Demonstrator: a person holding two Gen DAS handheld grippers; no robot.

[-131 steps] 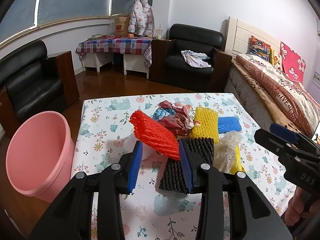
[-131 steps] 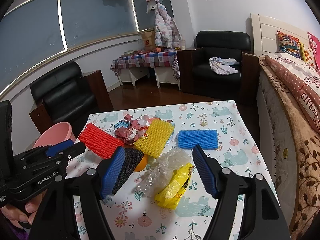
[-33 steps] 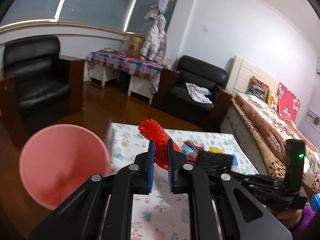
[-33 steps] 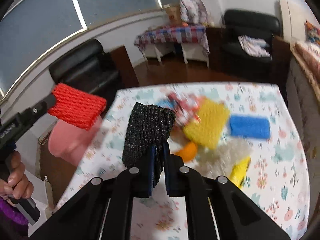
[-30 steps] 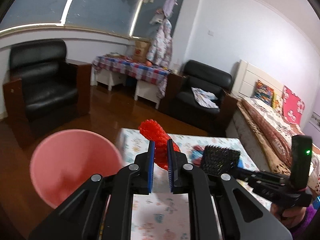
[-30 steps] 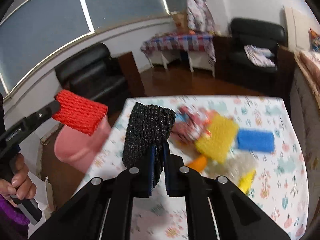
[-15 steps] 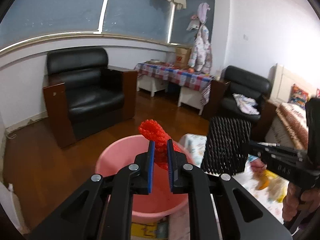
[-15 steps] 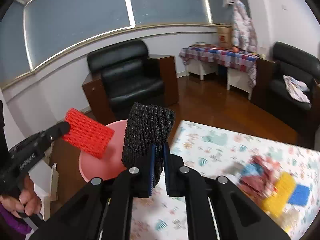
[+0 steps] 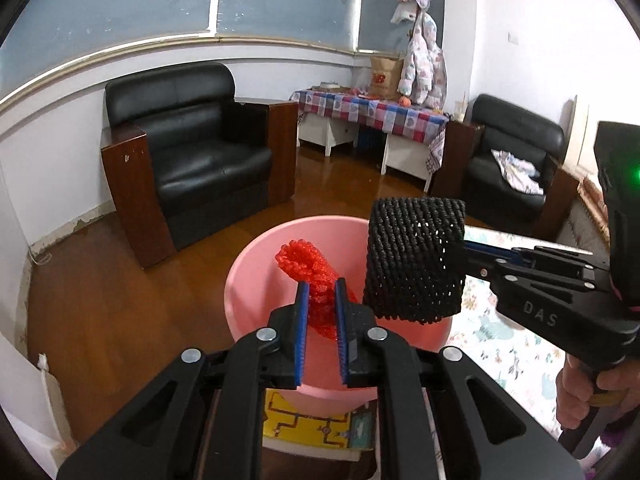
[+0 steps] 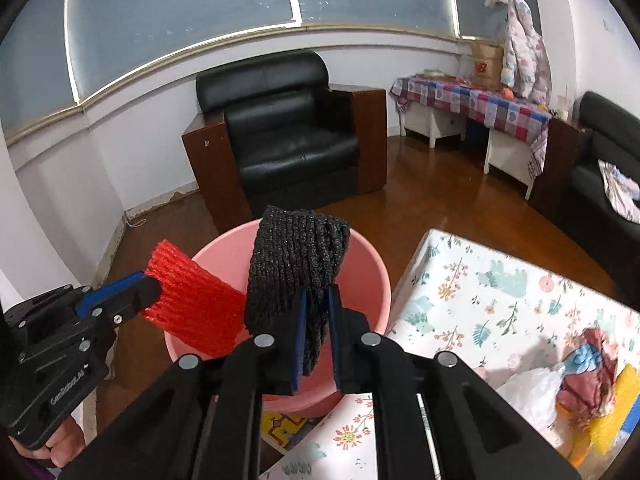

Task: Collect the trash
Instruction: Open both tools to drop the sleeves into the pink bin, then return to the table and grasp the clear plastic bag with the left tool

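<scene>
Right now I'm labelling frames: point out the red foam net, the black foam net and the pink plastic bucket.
Red foam net point(image 9: 306, 266), left wrist view, upper end.
Black foam net point(image 10: 298, 258), right wrist view, middle.
Pink plastic bucket point(image 9: 244, 280), left wrist view, inner wall.

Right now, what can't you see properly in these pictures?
- Bottom of the pink bin: both views, hidden by the left gripper, right gripper, red foam net and black foam net.
- Trash pile on the table: right wrist view, cut off at the edge.
</scene>
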